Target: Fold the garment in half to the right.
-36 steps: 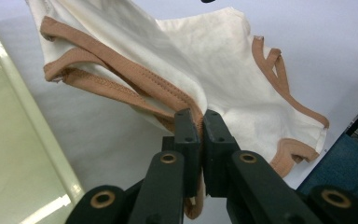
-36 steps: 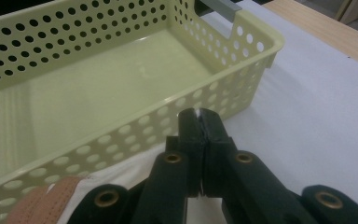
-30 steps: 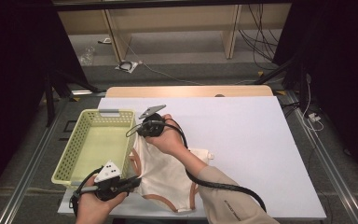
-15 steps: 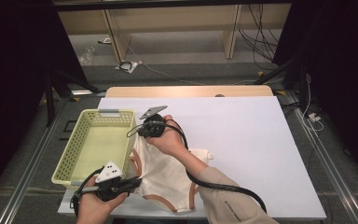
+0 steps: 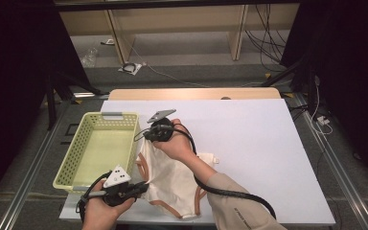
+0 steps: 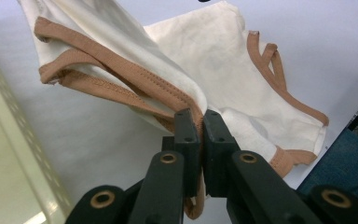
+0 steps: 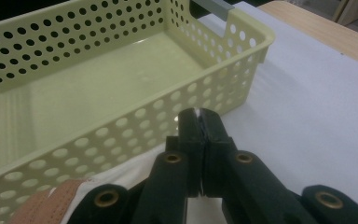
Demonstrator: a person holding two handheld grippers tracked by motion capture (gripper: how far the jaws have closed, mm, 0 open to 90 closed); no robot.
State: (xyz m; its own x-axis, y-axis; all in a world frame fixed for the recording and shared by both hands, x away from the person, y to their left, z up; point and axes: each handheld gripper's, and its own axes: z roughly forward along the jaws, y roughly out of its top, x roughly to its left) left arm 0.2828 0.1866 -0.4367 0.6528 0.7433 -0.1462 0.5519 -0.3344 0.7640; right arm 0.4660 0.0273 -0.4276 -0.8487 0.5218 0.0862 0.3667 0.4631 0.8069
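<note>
A cream garment (image 5: 172, 179) with tan trim lies crumpled on the white table (image 5: 268, 143), near its front edge. My left gripper (image 5: 141, 188) is at the garment's lower left corner, shut on the tan-trimmed hem (image 6: 168, 93), and the cloth lifts away from its jaws. My right gripper (image 5: 147, 138) is at the garment's upper edge, beside the basket, shut on a thin fold of white cloth (image 7: 197, 112). More of the garment (image 7: 51, 200) trails under that gripper. A hand covers part of the cloth in the high view.
A pale yellow perforated basket (image 5: 72, 158) stands on the table's left side, close against the garment, and its inside (image 7: 88, 88) holds nothing. The table's right half is bare white surface. Cables and shelf legs are on the floor beyond the far edge.
</note>
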